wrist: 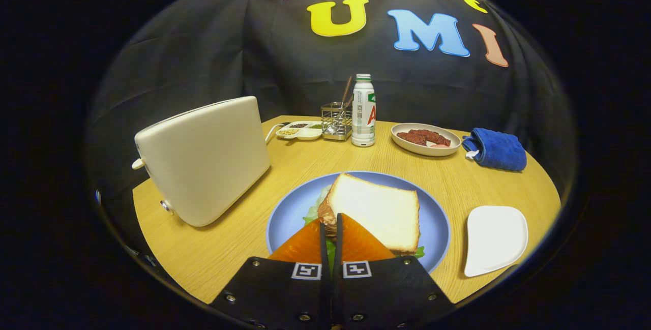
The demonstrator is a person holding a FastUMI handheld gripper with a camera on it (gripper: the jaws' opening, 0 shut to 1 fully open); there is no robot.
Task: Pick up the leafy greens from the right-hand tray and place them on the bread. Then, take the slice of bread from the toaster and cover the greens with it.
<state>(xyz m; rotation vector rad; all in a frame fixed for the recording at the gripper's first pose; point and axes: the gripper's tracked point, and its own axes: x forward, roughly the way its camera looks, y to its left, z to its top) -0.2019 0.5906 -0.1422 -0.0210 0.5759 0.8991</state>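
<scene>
Your gripper (331,220) has its two fingers (305,243) brought almost together, with only a thin gap between them, and the tips sit at the near corner of the top slice of bread (379,210). It looks like they pinch that corner, but you cannot tell for sure whether both fingers really press on it.

The slice of bread lies on the blue plate (437,218), just ahead of the fingers. Under it the leafy greens (314,207) stick out on the left side of the bread, and a small piece of green also shows at the near right corner. A lower slice is hidden, so you cannot confirm it.

To the left of the plate stands the white toaster (203,159) on the wooden tabletop (224,248). To the right of the plate lies the white tray (496,238). Beyond the plate you see a white bottle (363,111), a wire holder (336,121) with a utensil, a small divided dish (300,130), a bowl with reddish food (425,139) and a blue cloth (496,149).
</scene>
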